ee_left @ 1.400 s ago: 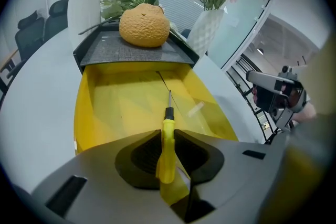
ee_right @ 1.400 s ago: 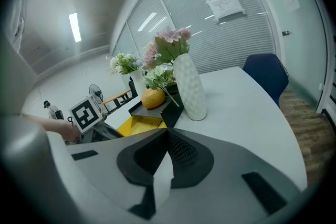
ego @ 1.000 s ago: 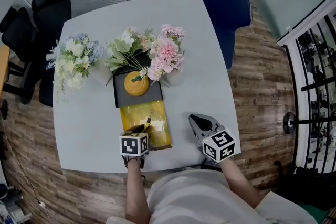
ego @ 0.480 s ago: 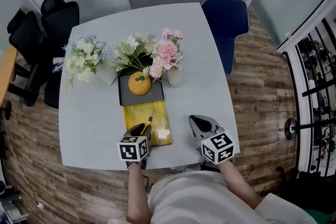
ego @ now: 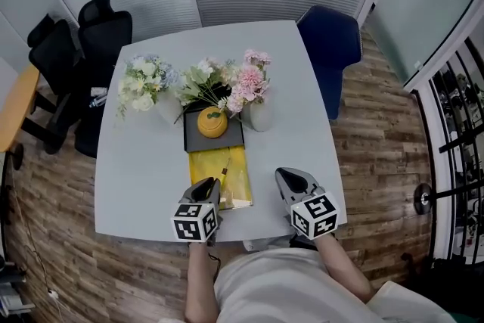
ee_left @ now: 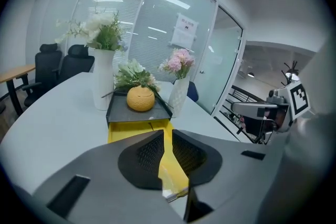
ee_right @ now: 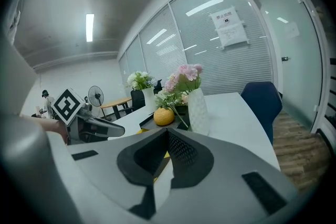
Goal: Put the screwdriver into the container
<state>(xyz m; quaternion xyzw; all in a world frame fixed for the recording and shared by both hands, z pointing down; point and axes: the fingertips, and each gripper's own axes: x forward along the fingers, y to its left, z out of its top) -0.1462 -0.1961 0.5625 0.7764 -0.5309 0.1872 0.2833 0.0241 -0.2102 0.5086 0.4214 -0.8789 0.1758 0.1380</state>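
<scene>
The screwdriver (ego: 224,172), thin with a yellow handle, lies on a flat yellow tray (ego: 239,187) in the middle of the table. Behind it a black tray (ego: 193,142) carries a round orange pot (ego: 213,122). My left gripper (ego: 211,184) is at the yellow tray's near edge, tips just short of the screwdriver. In the left gripper view its jaws (ee_left: 166,131) are closing. A narrow gap remains, through which only the yellow tray (ee_left: 121,131) shows, and I cannot make out the screwdriver between the pads. My right gripper (ego: 289,175) rests to the right, jaws together and empty.
Vases of flowers stand behind and beside the black tray: a white bunch (ego: 144,83) at the left, a pink bunch (ego: 253,79) in a white vase (ego: 260,116). A blue chair (ego: 330,38) and black chairs (ego: 76,49) ring the grey table (ego: 144,178).
The head view has shifted, so the table sits more to the right. My left gripper stays at the yellow tray's near edge. The right gripper has not moved.
</scene>
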